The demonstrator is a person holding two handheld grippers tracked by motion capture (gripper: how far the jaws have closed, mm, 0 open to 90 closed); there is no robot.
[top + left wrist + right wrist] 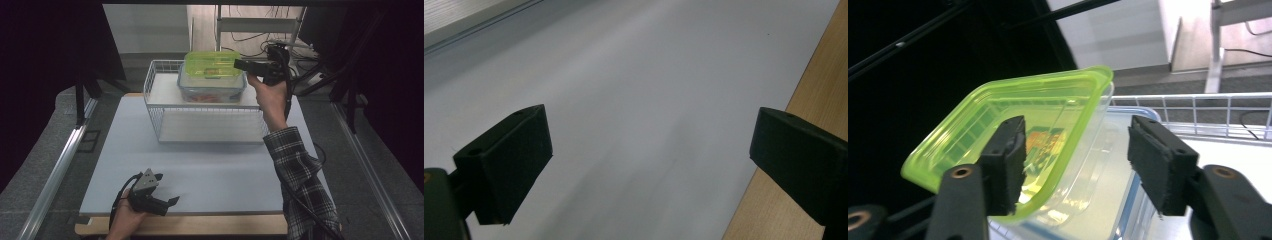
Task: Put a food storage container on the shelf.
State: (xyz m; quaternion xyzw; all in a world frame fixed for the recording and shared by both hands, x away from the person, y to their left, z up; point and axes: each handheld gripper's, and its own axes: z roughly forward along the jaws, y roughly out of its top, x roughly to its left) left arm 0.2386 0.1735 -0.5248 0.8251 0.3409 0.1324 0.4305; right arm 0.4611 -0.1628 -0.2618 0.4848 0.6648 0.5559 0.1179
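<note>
Now my right gripper [1075, 165] stands open around the green lid's [1013, 120] edge without pressing; my left gripper [649, 165] is wide open over the table [634, 75].

A clear container with a bright green lid [212, 63] sits on top of a larger clear box with a blue rim [212, 89]. The green lid is translucent and rectangular with rounded corners; in the right gripper view [1013, 135] it looks tilted, one corner raised, and a red-and-yellow patch shows through it. The blue-rimmed box under it lies flat, its lid closed, with something reddish showing through its near wall. Both stand at the far right of the upper shelf of a white wire rack [155, 95], which sits at the far middle of the table.
</note>
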